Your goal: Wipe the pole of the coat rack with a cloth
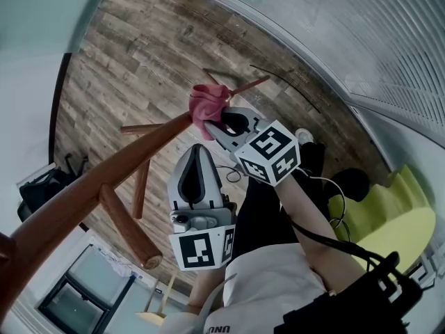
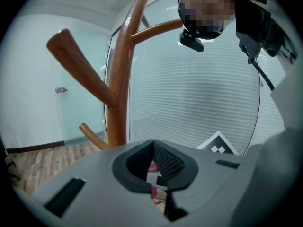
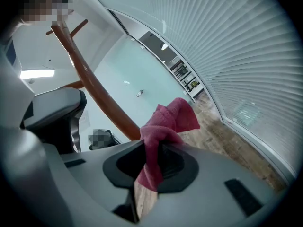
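The wooden coat rack pole (image 1: 104, 169) slants from the lower left down towards the floor in the head view. A pink cloth (image 1: 207, 105) is bunched against the pole, low on its shaft. My right gripper (image 1: 218, 122) is shut on the cloth (image 3: 165, 126), which pokes out past the jaws next to the pole (image 3: 94, 91). My left gripper (image 1: 197, 152) sits just below, beside the pole and apart from it, shut with nothing in it. In the left gripper view (image 2: 154, 169) the pole (image 2: 118, 79) rises ahead.
Angled pegs (image 1: 128, 232) branch off the pole near my left gripper. The rack's feet (image 1: 240, 89) spread on the wood floor. A yellow-green chair (image 1: 407, 218) stands at the right, a black bag (image 1: 38, 190) at the left. Slatted blinds (image 1: 389, 40) line the far wall.
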### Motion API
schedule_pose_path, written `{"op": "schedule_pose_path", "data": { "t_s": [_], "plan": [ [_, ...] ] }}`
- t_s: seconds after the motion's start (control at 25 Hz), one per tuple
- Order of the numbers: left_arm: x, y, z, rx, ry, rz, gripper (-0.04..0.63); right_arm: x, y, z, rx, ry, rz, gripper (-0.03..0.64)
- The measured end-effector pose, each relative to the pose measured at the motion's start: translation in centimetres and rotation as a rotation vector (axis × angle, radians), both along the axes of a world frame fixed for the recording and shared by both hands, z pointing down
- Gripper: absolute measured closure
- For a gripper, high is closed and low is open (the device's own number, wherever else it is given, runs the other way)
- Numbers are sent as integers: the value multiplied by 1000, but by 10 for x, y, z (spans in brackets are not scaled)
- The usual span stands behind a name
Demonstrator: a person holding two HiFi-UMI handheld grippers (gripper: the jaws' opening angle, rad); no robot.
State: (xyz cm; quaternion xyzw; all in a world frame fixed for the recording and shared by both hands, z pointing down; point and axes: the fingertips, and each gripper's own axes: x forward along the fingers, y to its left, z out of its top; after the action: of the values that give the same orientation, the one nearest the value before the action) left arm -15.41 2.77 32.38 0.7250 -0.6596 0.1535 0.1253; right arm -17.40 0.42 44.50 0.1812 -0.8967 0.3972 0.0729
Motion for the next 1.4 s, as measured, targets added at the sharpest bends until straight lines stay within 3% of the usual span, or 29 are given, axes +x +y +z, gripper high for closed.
{"op": "schedule_pose_path", "data": {
  "t_s": [1.4],
  "plan": [
    [14, -4, 36, -69, 7, 39, 583, -1, 8, 45, -51, 50, -16, 543]
  ]
}}
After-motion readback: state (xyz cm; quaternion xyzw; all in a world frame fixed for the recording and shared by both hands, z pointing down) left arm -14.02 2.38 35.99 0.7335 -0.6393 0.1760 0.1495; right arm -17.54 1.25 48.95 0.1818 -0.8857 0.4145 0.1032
